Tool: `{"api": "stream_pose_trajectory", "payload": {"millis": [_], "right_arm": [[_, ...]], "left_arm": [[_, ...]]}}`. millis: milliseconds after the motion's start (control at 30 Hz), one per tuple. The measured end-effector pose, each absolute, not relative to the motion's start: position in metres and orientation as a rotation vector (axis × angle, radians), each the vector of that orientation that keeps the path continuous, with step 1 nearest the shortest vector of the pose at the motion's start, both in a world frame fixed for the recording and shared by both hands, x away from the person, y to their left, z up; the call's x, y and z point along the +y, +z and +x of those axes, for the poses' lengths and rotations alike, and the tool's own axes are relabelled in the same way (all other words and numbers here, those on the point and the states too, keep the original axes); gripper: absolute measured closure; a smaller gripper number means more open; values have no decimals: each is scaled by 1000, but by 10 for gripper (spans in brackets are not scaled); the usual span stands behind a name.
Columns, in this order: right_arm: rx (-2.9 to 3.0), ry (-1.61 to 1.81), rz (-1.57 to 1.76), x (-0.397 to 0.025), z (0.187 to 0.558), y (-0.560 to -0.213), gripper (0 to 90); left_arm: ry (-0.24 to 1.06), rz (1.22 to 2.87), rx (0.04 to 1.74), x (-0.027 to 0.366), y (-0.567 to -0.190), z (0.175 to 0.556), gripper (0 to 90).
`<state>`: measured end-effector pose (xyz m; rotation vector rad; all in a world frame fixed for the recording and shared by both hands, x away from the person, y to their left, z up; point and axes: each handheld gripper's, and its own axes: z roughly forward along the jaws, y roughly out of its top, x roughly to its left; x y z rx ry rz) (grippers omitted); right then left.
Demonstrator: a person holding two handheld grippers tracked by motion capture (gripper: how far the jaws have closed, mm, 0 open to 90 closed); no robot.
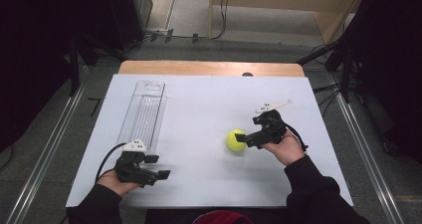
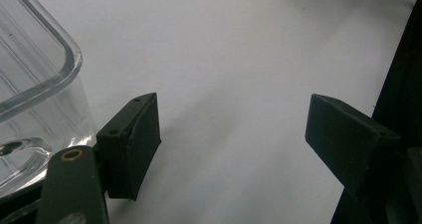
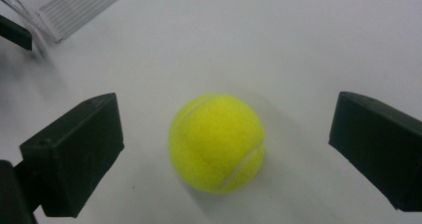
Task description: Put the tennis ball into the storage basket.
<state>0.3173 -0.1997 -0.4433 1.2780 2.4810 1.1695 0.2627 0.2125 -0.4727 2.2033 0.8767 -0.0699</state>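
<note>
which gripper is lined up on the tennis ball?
The right gripper: its open jaws flank the tennis ball without touching it. The left gripper sits open beside the clear tray.

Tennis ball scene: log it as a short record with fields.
ball: yellow tennis ball resting on the white table, touched by nothing
right hand-held gripper: open, jaws either side of the ball, gaps on both sides
left hand-held gripper: open, holding nothing, just off the container's near end
container: long clear plastic tray on the table's left part, nothing visible inside
</note>
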Motion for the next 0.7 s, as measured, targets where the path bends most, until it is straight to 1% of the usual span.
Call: {"api": "stream_pose_trajectory", "payload": {"millis": [700], "right_arm": [[2479,1203,1280,-182,333,-442,0]], "left_arm": [[-85,2215,865,211,-473,263,224]]}}
